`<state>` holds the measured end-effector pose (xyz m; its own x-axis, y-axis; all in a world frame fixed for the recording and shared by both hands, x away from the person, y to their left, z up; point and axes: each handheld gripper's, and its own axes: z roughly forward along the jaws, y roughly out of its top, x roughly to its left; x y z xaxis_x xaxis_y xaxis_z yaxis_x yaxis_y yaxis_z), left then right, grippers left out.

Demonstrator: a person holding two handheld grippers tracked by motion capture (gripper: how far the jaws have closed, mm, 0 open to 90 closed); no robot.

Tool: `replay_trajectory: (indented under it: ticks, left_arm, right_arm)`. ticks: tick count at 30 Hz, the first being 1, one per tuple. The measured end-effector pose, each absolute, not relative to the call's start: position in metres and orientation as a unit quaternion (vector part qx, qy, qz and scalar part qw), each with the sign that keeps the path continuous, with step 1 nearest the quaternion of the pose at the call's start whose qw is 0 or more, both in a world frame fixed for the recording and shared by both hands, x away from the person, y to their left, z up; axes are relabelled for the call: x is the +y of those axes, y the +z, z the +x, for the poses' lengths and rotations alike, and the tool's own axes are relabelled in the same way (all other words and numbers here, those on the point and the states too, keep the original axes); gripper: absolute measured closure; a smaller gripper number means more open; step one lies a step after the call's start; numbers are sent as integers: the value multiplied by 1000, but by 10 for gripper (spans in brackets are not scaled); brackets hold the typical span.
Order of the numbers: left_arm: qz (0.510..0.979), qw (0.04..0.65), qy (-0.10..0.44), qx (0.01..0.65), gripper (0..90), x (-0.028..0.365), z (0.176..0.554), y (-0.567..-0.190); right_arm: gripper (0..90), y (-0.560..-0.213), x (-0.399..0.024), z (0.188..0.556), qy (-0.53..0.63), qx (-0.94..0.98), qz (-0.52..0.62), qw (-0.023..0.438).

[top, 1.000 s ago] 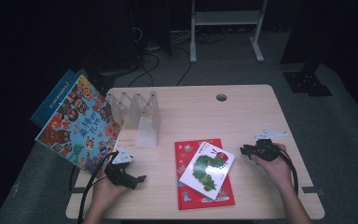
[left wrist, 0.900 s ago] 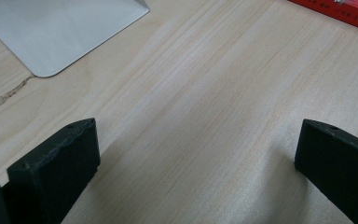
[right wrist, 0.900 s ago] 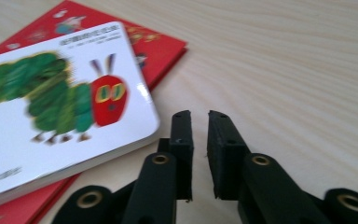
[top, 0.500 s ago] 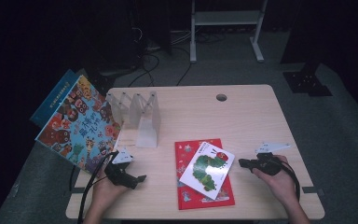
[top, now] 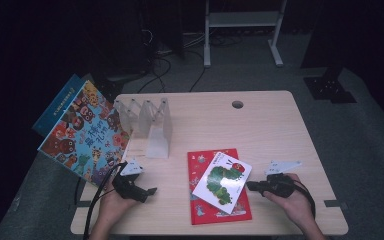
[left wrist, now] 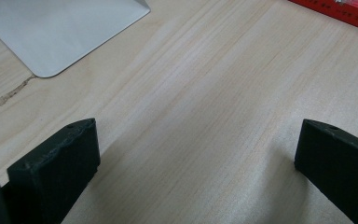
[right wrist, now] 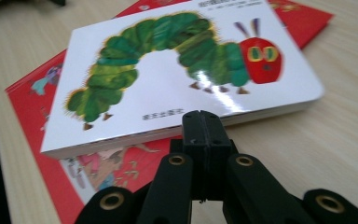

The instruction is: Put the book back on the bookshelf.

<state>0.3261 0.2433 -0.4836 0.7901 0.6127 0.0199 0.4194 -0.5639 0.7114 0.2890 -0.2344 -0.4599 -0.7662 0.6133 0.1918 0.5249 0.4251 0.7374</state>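
The right gripper (top: 250, 185) is seen with its jaws clenched flat together on nothing, having just finished closing; its tip is held just before the near edge of the white caterpillar book (right wrist: 186, 74). That book is laid askew on a red book (top: 202, 210), directly ahead of the jaws. The left gripper (top: 152, 190) is held released, its jaws set wide over bare table (left wrist: 214, 93), with a clear plastic stand (top: 152, 127) and a tilted picture book (top: 82, 135) found beyond it.
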Motion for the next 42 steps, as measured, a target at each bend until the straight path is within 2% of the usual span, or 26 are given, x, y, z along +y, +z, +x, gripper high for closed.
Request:
replay_trajectory:
  ticks: [10, 42]
  left_arm:
    - [874, 362, 134, 295, 0, 243, 326, -484]
    - [874, 362, 133, 296, 0, 243, 326, -484]
  right_arm:
    - [896, -462, -213, 281, 412, 863, 293, 21]
    - [896, -463, -183, 280, 414, 867, 279, 15]
